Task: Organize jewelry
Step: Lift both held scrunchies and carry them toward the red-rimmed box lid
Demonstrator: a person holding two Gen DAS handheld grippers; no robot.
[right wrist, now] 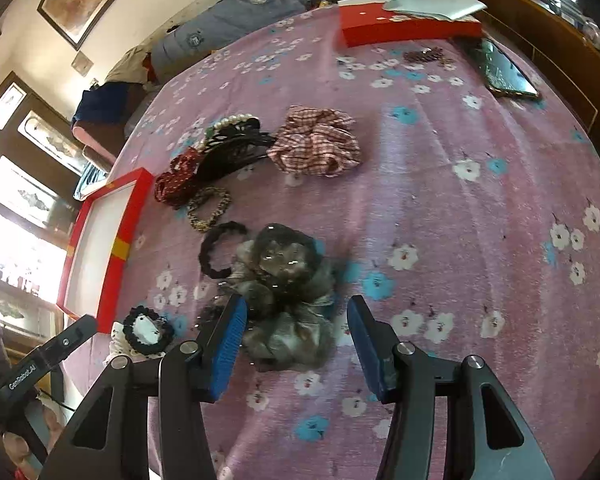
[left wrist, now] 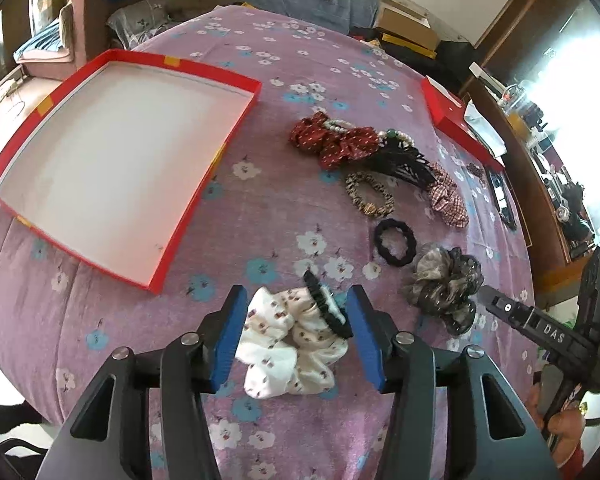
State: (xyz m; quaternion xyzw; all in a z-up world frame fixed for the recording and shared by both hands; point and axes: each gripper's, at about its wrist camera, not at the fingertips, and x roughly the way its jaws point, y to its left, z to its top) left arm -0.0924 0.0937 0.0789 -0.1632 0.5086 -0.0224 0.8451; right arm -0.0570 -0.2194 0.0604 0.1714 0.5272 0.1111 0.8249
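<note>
White floral scrunchie [left wrist: 288, 344] under black-rimmed clip [left wrist: 327, 307], grey scrunchie [right wrist: 288, 300] beside black hair tie [right wrist: 220, 250], perhaps touching

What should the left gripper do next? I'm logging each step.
Probably close: the left gripper is open with the white scrunchie between its fingers, and the red tray holds nothing yet.

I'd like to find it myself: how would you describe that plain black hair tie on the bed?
On the purple floral bedspread, right of the red tray, lies a row of hair ties. The black hair tie sits between a leopard-print one and a grey gauzy scrunchie: a thin, unpatterned ring.
</note>
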